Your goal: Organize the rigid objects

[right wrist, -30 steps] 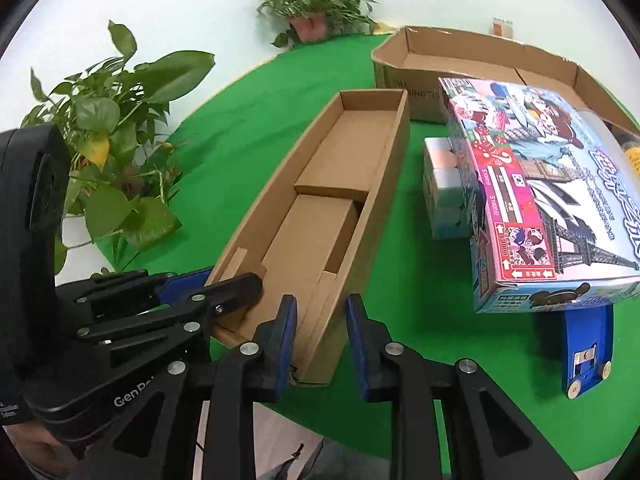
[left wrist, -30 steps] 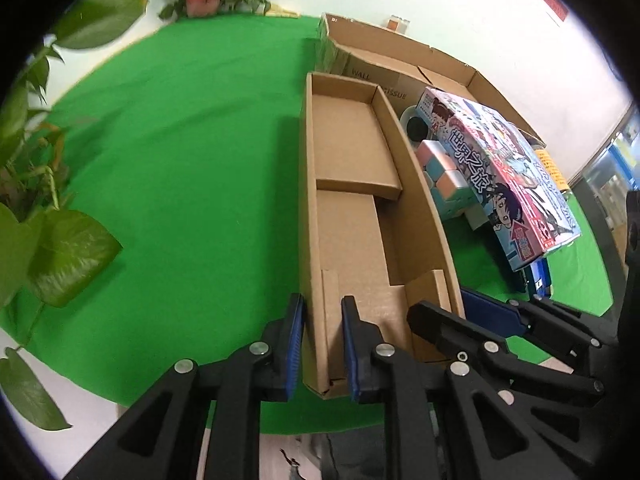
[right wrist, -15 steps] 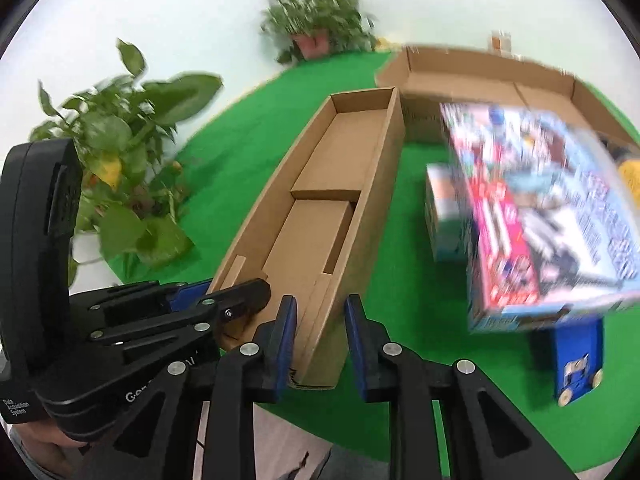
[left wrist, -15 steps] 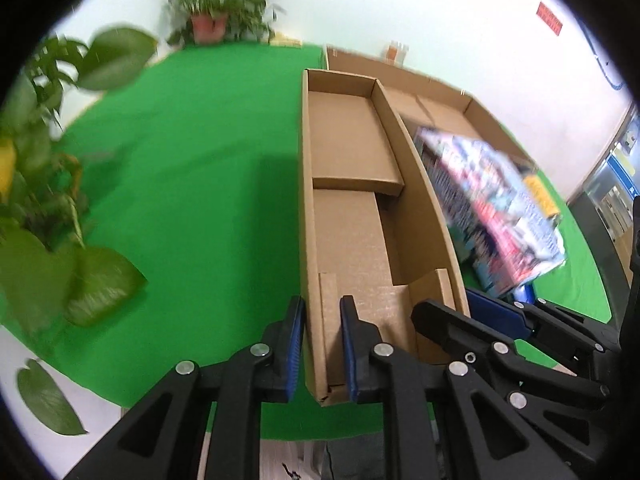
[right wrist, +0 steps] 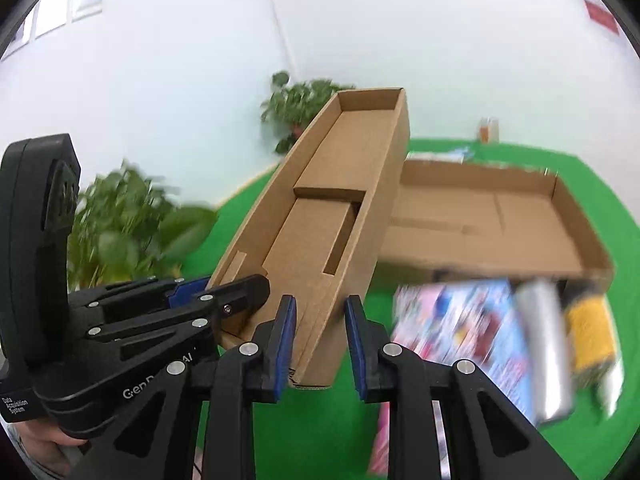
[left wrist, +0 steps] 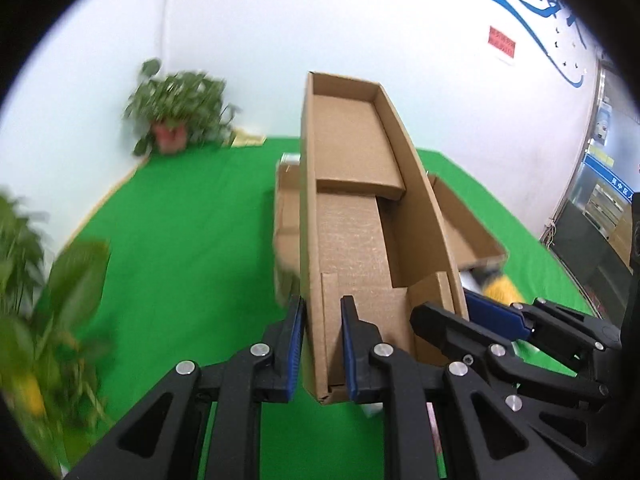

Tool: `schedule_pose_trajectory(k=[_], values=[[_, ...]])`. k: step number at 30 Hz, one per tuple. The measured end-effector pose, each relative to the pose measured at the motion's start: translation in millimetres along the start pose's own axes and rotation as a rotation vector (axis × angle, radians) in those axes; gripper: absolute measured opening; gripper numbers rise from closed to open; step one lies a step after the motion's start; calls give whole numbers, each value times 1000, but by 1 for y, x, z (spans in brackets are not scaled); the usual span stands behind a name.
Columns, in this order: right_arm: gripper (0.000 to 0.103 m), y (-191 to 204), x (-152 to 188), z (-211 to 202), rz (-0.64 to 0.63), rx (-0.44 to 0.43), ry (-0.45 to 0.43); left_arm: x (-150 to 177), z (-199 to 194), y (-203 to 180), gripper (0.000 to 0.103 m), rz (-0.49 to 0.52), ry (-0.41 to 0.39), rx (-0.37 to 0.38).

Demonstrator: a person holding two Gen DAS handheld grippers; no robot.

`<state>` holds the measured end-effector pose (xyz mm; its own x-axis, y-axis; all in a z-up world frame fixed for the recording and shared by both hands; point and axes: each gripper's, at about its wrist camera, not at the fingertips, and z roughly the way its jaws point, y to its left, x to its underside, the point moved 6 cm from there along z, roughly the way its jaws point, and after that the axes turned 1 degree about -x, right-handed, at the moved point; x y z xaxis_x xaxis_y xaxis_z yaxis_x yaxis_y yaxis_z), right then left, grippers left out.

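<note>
The long cardboard tray (left wrist: pixel 352 216) hangs above the green tabletop (left wrist: pixel 180 240), its far end tilted up. The left tongs (left wrist: pixel 322 344) pinch its near-left wall; the right tongs (right wrist: pixel 320 344) pinch its near-right wall. A wide open box (right wrist: pixel 500 216) and a colourful box (right wrist: pixel 460 328) lie beyond, to the right.

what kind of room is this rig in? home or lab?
Likely a staged lab or office set, not a home: a green mat as work surface, white walls with a red notice and blue lettering, potted plants as props, shelving behind glass.
</note>
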<state>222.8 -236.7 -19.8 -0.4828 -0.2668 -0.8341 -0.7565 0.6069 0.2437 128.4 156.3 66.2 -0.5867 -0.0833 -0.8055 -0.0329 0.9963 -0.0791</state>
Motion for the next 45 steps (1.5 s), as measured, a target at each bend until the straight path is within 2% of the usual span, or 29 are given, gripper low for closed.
schedule_pose_trajectory(k=[4, 9, 17, 20, 24, 32, 36, 39, 45], values=[[23, -28, -58, 6, -6, 23, -29, -45, 24, -5, 16, 12, -15, 16], [23, -66, -108, 30, 1, 28, 17, -88, 61, -7, 16, 29, 5, 18], [23, -104, -148, 99, 67, 9, 121, -100, 114, -1, 16, 29, 93, -5], [23, -111, -148, 131, 86, -11, 170, -96, 134, 6, 16, 19, 133, -18], [23, -115, -130, 172, 96, -21, 235, -83, 160, 16, 16, 4, 191, -35], [23, -128, -97, 229, 122, -48, 333, -62, 196, 22, 16, -3, 278, -58], [23, -140, -80, 259, 146, -64, 400, -46, 216, 28, 17, -19, 385, -93], [23, -143, -65, 278, 169, -79, 459, -34, 224, 31, 17, -28, 442, -130], [22, -151, -45, 312, 217, -128, 539, -23, 232, 37, 19, -25, 485, -166]])
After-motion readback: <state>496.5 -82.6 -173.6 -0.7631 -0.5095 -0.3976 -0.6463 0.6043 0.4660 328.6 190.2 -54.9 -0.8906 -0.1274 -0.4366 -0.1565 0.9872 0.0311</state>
